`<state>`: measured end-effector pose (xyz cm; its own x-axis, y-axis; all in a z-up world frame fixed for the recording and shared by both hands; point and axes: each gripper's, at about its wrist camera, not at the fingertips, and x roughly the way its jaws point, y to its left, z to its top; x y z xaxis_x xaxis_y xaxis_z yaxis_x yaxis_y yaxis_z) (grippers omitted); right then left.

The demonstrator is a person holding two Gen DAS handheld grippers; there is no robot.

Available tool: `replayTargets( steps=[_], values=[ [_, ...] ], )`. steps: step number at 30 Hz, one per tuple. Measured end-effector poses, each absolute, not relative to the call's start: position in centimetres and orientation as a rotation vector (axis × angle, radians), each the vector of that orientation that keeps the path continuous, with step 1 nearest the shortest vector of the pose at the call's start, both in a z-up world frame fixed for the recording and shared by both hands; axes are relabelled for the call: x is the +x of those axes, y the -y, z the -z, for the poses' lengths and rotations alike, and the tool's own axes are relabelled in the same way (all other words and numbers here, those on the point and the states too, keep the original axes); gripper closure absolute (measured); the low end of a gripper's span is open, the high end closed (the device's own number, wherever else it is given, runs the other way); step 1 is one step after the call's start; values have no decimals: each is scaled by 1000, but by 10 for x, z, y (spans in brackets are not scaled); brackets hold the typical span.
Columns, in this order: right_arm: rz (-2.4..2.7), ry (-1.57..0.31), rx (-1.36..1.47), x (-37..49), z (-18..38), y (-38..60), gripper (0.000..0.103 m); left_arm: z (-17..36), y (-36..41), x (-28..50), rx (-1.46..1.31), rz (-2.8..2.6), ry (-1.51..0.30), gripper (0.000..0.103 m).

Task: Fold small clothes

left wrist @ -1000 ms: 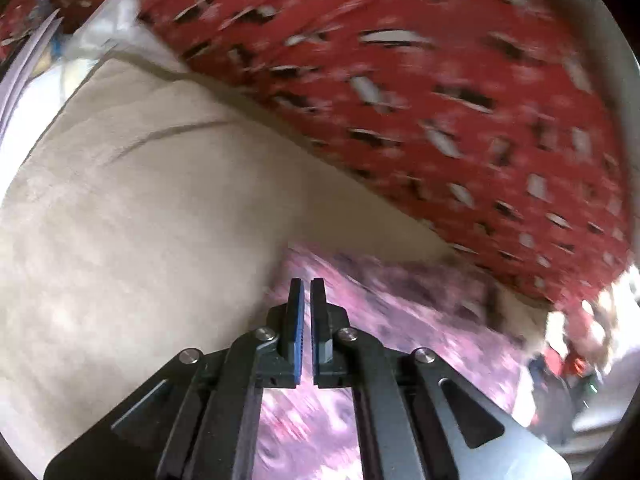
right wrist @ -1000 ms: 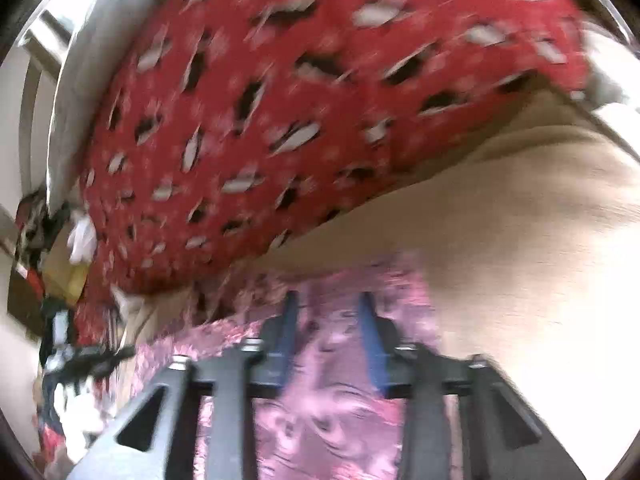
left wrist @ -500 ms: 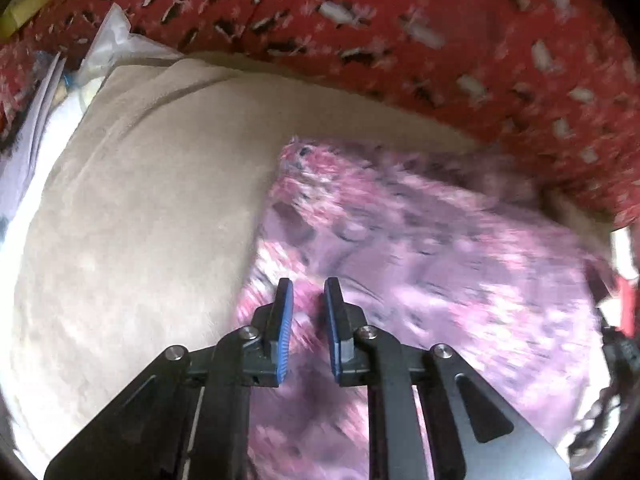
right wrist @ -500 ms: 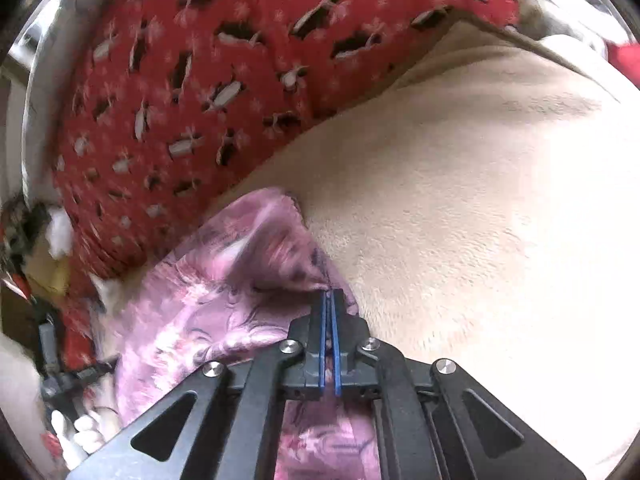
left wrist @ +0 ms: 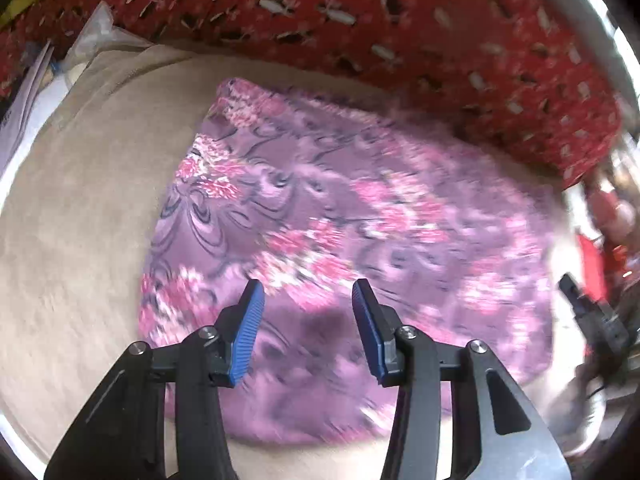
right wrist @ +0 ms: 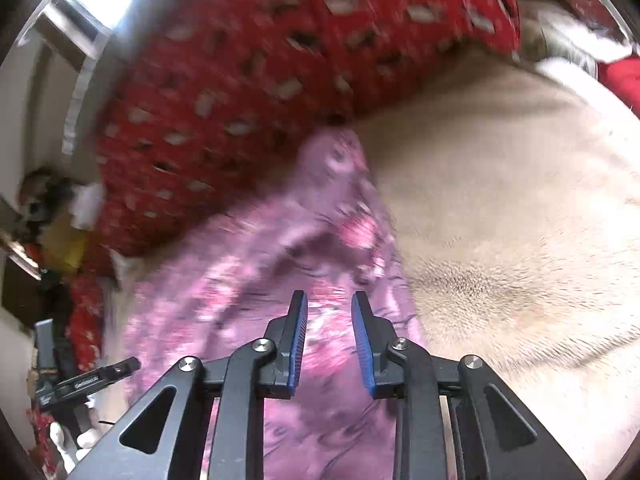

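A pink flowered cloth (left wrist: 340, 240) lies flat on a beige blanket (left wrist: 80, 240), beside a red patterned cover (left wrist: 440, 40). Both the left gripper (left wrist: 307, 292) and right gripper (right wrist: 329, 300) hover above it, fingers just parted, grasping nothing.

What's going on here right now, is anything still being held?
Nothing is held. A person is working two handheld grippers over a pink-purple floral garment lying on a beige blanket, with a red patterned cover behind it. The left gripper and right gripper both hover over the cloth, jaws having just been opening, with nothing pinched between them. The garment looks laid out flat.
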<state>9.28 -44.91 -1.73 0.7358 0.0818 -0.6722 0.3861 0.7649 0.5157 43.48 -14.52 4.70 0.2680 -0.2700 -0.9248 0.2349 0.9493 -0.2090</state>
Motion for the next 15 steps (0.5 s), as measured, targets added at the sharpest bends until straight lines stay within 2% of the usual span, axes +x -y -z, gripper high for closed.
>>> replayTargets(
  steps=[2, 3, 6, 15],
  values=[
    [195, -712, 640, 81, 12, 444, 75, -50, 139, 426, -58, 333, -1239, 53],
    [191, -718, 623, 78, 15, 442, 69, -46, 139, 422, -50, 313, -1244, 50],
    [201, -891, 633, 83, 55, 435, 70, -17, 129, 413, -49, 273, -1362, 51],
    [128, -773, 520, 72, 17, 392, 68, -34, 28, 418, -438, 153, -1318, 53]
  ],
)
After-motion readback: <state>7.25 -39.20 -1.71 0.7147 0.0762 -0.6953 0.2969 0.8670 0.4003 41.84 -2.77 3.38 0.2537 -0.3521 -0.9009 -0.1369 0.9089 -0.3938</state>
